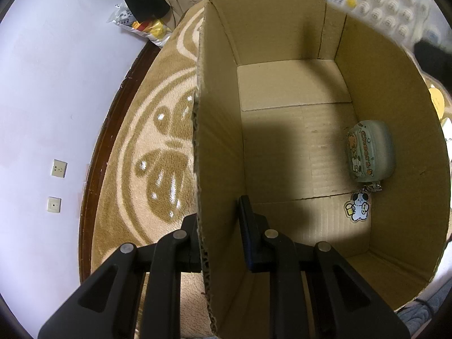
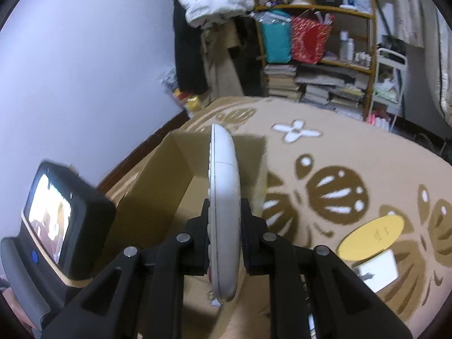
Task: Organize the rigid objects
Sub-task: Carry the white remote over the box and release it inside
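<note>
My left gripper (image 1: 219,226) is shut on the left wall of an open cardboard box (image 1: 220,141), one finger inside, one outside. Inside the box lie a small green pouch (image 1: 370,151) with a dog charm (image 1: 358,206) on a chain. My right gripper (image 2: 224,226) is shut on a white remote control (image 2: 224,192), held on edge above the box (image 2: 158,186). The remote also shows in the left wrist view (image 1: 378,2), blurred, over the box's far right corner.
The box stands on a tan patterned rug (image 1: 158,169) beside a white wall (image 1: 50,99). A yellow oval lid (image 2: 370,237) and a white box (image 2: 378,269) lie on the rug to the right. The left gripper's device with a screen (image 2: 53,223) sits at left. A cluttered shelf (image 2: 316,45) stands behind.
</note>
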{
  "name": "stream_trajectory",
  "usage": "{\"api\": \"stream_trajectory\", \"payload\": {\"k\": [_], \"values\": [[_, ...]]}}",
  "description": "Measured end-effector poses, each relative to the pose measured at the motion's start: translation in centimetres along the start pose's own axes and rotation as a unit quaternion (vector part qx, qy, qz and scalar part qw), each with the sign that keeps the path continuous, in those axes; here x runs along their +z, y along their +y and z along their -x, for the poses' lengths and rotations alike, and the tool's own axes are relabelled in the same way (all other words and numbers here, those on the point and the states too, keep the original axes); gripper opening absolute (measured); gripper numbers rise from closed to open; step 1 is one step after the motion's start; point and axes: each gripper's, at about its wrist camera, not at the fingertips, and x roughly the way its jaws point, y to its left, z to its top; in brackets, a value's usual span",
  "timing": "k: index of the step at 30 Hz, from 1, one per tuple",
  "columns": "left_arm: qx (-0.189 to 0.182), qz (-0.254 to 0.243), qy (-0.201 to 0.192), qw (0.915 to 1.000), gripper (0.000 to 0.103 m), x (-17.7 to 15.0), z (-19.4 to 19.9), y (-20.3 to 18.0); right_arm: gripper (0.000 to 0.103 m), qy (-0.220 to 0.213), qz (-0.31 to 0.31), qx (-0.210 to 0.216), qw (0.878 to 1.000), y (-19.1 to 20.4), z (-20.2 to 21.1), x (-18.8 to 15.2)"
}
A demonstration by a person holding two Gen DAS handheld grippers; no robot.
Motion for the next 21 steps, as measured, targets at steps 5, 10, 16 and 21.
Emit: {"api": "stream_trajectory", "payload": {"k": [5, 10, 16, 21], "values": [[-0.005, 0.003, 0.001, 1.0, 0.02, 0.1, 0.0, 0.2, 0.018, 0.018, 0.015, -0.001, 1.0, 0.8, -1.1, -0.6], [-0.006, 0.004, 0.002, 1.0, 0.02, 0.1, 0.1, 0.3, 0.018, 0.029, 0.02, -0.002, 0.999, 0.8, -1.7, -0.9], [-0.008, 0.004, 0.002, 1.0, 0.02, 0.2, 0.1, 0.3, 0.018, 0.034, 0.022, -0.006, 0.999, 0.9, -2.1, -1.0], [-0.008, 0.004, 0.001, 1.0, 0.02, 0.2, 0.1, 0.3, 0.018, 0.044, 0.031, -0.007, 0.999, 1.3, -2.7, -1.3]]}}
